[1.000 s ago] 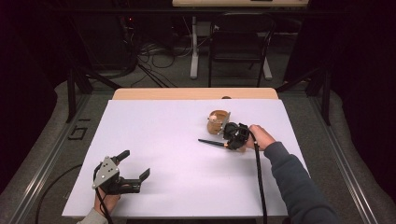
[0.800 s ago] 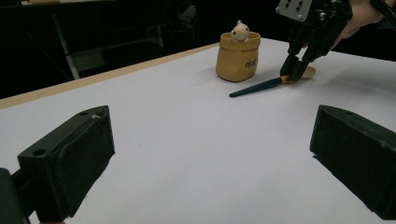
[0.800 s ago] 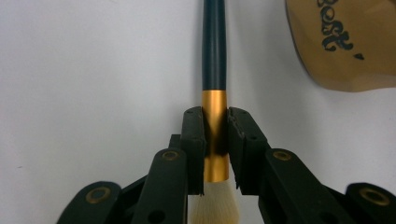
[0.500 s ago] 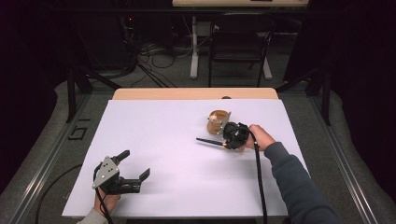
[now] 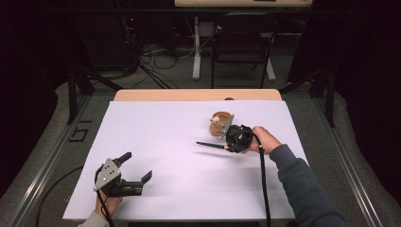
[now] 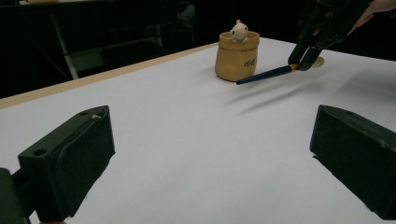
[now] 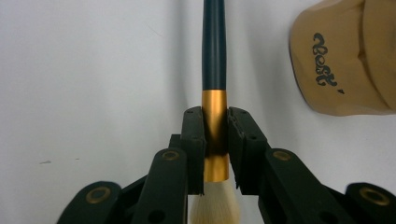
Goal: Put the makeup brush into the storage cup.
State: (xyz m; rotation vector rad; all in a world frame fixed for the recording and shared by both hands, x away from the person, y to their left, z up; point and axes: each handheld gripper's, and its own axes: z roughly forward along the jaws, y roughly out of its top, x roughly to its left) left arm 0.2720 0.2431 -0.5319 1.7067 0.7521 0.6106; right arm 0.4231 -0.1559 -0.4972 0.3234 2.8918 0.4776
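Nearest to the person, the left gripper (image 5: 130,176) sits low at the near left corner of the white table cover (image 5: 165,142). Its two black jaws stand wide apart with nothing between them, and only bare white surface lies in front of them in the left gripper view. A hand (image 5: 106,204) holds it from below, and the grey three-cornered plate is on top of it.

Farther out, on the right half of the table, the right gripper (image 5: 228,147) is closed on a makeup brush (image 7: 214,70). In the right gripper view its pads (image 7: 194,140) press on the two sides of the gold ferrule, with the pale bristles toward the gripper body and the dark handle pointing away. In the high view the handle points to the left, and in the left gripper view the brush hangs above the cover, with a soft shadow under it.

Just beside this gripper, a bit farther, stands a tan pot (image 5: 220,124) shaped like a small sack, upright, with dark lettering on its side and a small pale figure (image 6: 239,31) at its mouth. The brush does not touch the pot.

Beyond the cover, the wooden table edge (image 5: 189,94) shows.
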